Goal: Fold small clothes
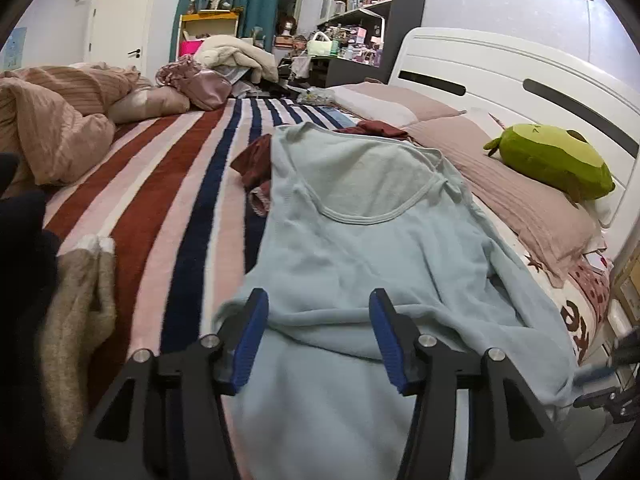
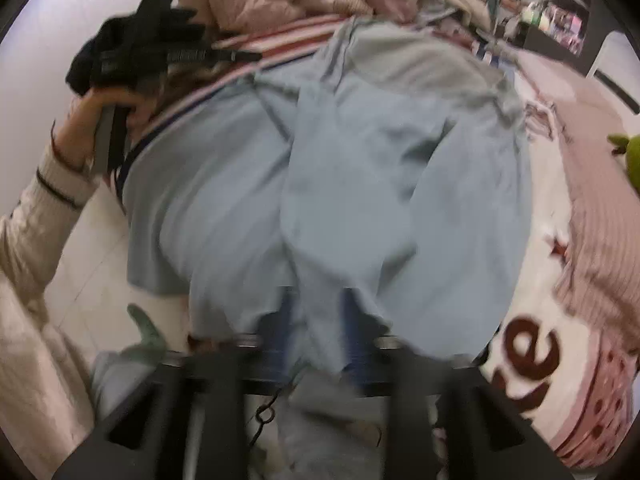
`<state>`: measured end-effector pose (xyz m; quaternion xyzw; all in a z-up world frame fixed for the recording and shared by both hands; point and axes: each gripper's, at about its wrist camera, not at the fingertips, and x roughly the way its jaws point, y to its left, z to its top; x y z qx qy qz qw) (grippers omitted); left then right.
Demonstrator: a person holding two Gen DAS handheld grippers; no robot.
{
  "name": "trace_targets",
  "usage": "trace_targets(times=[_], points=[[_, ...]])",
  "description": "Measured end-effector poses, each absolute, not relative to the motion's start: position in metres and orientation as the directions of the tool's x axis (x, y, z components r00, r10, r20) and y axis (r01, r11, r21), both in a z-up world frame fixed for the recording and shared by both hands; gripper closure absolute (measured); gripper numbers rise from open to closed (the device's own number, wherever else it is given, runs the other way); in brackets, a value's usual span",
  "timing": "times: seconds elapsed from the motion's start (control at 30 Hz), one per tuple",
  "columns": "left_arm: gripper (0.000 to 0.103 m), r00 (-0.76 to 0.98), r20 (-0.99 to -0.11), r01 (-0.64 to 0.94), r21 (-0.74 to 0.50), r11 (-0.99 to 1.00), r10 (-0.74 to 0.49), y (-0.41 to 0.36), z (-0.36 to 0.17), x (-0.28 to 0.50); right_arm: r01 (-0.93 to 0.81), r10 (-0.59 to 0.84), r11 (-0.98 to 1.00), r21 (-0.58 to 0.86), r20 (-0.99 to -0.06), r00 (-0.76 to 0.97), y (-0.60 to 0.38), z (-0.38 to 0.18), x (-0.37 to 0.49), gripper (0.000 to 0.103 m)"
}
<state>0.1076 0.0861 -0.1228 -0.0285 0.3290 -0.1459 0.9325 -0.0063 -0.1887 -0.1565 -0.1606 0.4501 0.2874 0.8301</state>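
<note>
Fabric of the pale blue top [image 1: 360, 264] lies spread on the bed [image 1: 168, 184]; both hand-held grippers, left [image 1: 318, 340] and right [image 2: 314, 332], gape empty, so we regrip matching hem corners squarely.

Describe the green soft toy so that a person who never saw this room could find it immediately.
Start at the white headboard of the bed. In front of it lie dusty pink pillows, and the green soft toy rests on the one nearest the headboard's right part. It is the only bright green, rounded thing on the bed; everything near it is pink, white or pale blue.
</note>
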Motion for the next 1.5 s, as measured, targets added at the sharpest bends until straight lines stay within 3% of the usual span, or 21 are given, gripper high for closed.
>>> trace_targets(times=[0.17, 0.5, 0.57, 0.6, 0.7, 0.97, 1.1, 1.13, 1.17, 1.23, 1.37, 1.5], points=[[0.052, 0.742, -0.597, 0.278, -0.140, 0.950, -0.305, 0.080, -0.119, 0.107, -0.660, 0.442, 0.750, 0.046, -0.777, 0.448, -0.180, -0.125, 0.013, 0.064], [0.048, 0.733, -0.601, 0.291, -0.147, 0.945, -0.320, 0.081, -0.124, 0.111, -0.605, 0.262, 0.793, -0.069, -0.859, 0.440, -0.171, -0.171, 0.074, 0.061], [0.048, 0.727, -0.607, 0.293, -0.148, 0.945, -0.321, 0.080, -0.126, 0.113, -0.619, 0.297, 0.785, -0.013, -0.870, 0.394, -0.169, -0.182, 0.078, 0.095], [0.048, 0.724, -0.609, 0.296, -0.151, 0.943, -0.324, 0.080, -0.127, 0.113, -0.630, 0.301, 0.776, -0.013, -0.871, 0.388, -0.168, -0.183, 0.074, 0.099], [0.048, 0.723, -0.610, 0.302, -0.144, 0.942, -0.325, 0.080, -0.128, 0.112, -0.679, 0.311, 0.730, -0.075, -0.849, 0.428, -0.156, -0.175, 0.056, 0.101], [0.048, 0.720, -0.612, 0.294, -0.158, 0.943, -0.327, 0.083, -0.132, 0.115, -0.778, 0.429, 0.624, 0.081, -0.867, 0.254, -0.130, -0.178, 0.022, 0.101], [0.048, 0.720, -0.612, 0.291, -0.164, 0.943, -0.328, 0.085, -0.134, 0.116, -0.770, 0.424, 0.631, 0.094, -0.873, 0.241, -0.127, -0.176, 0.027, 0.101], [0.048, 0.721, -0.609, 0.290, -0.166, 0.943, -0.329, 0.087, -0.133, 0.116, -0.759, 0.446, 0.642, 0.113, -0.859, 0.250, -0.131, -0.167, 0.035, 0.095], [0.048, 0.723, -0.606, 0.288, -0.170, 0.942, -0.330, 0.089, -0.133, 0.115, -0.752, 0.466, 0.648, 0.124, -0.845, 0.262, -0.134, -0.159, 0.041, 0.089], [0.047, 0.728, -0.600, 0.285, -0.176, 0.942, -0.332, 0.092, -0.131, 0.115, -0.736, 0.497, 0.664, 0.134, -0.814, 0.300, -0.139, -0.141, 0.054, 0.056], [0.047, 0.738, -0.587, 0.277, -0.187, 0.942, -0.334, 0.099, -0.129, 0.115, -0.676, 0.513, 0.720, 0.159, -0.778, 0.363, -0.141, -0.126, 0.106, 0.058], [0.047, 0.744, -0.576, 0.274, -0.199, 0.941, -0.339, 0.103, -0.127, 0.116, -0.642, 0.489, 0.744, 0.184, -0.805, 0.337, -0.120, -0.150, 0.153, 0.059]])
